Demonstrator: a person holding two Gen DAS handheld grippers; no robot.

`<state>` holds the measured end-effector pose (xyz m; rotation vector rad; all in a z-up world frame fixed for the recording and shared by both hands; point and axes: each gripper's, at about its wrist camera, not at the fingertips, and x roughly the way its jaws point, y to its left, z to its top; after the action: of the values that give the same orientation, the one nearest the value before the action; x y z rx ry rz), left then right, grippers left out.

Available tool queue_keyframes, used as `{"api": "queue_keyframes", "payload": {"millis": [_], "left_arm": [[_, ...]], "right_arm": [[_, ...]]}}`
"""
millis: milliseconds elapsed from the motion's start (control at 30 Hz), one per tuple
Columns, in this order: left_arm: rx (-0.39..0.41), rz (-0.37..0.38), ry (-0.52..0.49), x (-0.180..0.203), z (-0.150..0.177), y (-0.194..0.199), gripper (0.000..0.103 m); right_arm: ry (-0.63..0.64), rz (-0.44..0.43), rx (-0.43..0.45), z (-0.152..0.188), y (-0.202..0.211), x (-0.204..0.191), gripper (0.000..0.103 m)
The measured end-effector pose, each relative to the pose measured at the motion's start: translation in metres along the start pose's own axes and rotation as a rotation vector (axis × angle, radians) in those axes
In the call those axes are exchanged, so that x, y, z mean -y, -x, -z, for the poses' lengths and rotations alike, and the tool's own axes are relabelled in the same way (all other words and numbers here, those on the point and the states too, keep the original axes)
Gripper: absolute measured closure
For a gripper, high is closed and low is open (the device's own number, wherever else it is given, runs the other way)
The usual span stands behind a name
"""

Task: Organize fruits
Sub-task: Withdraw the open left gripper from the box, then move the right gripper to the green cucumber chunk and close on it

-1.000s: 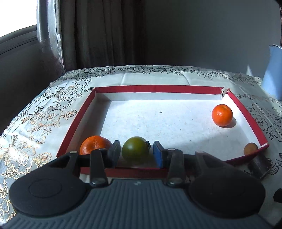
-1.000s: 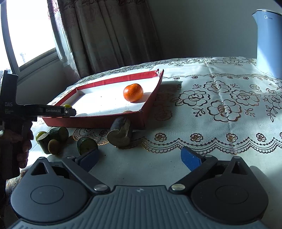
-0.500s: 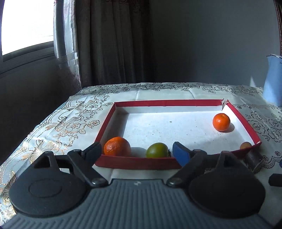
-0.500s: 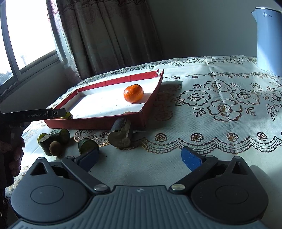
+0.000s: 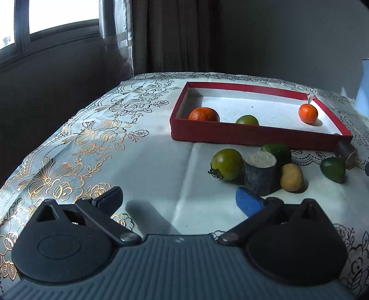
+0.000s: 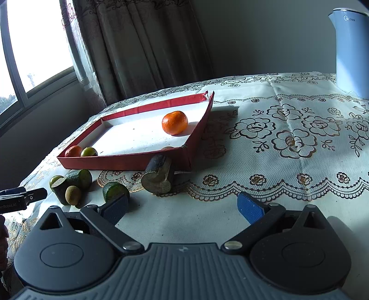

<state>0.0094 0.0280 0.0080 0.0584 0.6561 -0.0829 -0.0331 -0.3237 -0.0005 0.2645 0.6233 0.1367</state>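
Hovering claws: my left claw [image 5: 178, 199] and right claw [image 6: 183, 206] both gape apart, holding nothing.
Tray [image 5: 253, 136]: two oranges, one green fruit inside.
Worktop: green tomato [image 5: 227, 163] outside.

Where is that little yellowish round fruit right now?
In the left wrist view the small yellowish round fruit sits on the floral tablecloth outside the red cardboard tray, right beside the dark cut cylinder piece, at its right.

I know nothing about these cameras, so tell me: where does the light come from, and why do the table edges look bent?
Left wrist view: the window is blown out white, and the tablecloth bulges from fisheye distortion. Right wrist view: sun brightens the red tray; the orange casts a shadow to the right.
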Motion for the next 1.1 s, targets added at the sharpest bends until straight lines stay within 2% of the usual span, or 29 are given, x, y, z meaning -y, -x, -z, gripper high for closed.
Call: {"api": "queue_keyframes", "payload": {"millis": [100, 233, 367, 433, 500, 633, 667, 867, 1100], "left_arm": [[-0.010, -0.002, 0.066, -0.009, -0.001, -0.003, 0.000], [-0.027, -0.017, 0.050, -0.007, 0.000, -0.005, 0.000], [-0.028, -0.016, 0.052, -0.007, 0.001, -0.005, 0.000], [-0.028, -0.015, 0.052, -0.007, 0.001, -0.005, 0.000], [-0.028, -0.014, 0.053, -0.007, 0.001, -0.005, 0.000], [-0.027, -0.014, 0.056, -0.007, 0.001, -0.004, 0.000], [-0.027, -0.015, 0.055, -0.007, 0.001, -0.004, 0.000], [-0.026, -0.015, 0.056, -0.007, 0.001, -0.004, 0.000], [-0.026, -0.014, 0.056, -0.007, 0.001, -0.004, 0.000]], "right_arm": [[0.000, 0.001, 0.001, 0.000, 0.000, 0.000, 0.001], [0.018, 0.039, 0.011, 0.001, 0.003, -0.004, 0.001], [0.083, 0.048, 0.081, 0.005, 0.013, -0.014, 0.001], [0.105, 0.020, 0.104, 0.007, 0.018, -0.021, 0.001], [0.134, -0.014, 0.085, 0.009, 0.017, -0.032, 0.007], [0.223, -0.066, 0.046, 0.015, 0.009, -0.060, 0.035], [0.240, -0.078, 0.032, 0.016, 0.005, -0.067, 0.038], [0.318, -0.089, 0.011, 0.015, -0.008, -0.089, 0.039], [0.315, -0.054, -0.034, 0.001, -0.029, -0.088, 0.039]]}}
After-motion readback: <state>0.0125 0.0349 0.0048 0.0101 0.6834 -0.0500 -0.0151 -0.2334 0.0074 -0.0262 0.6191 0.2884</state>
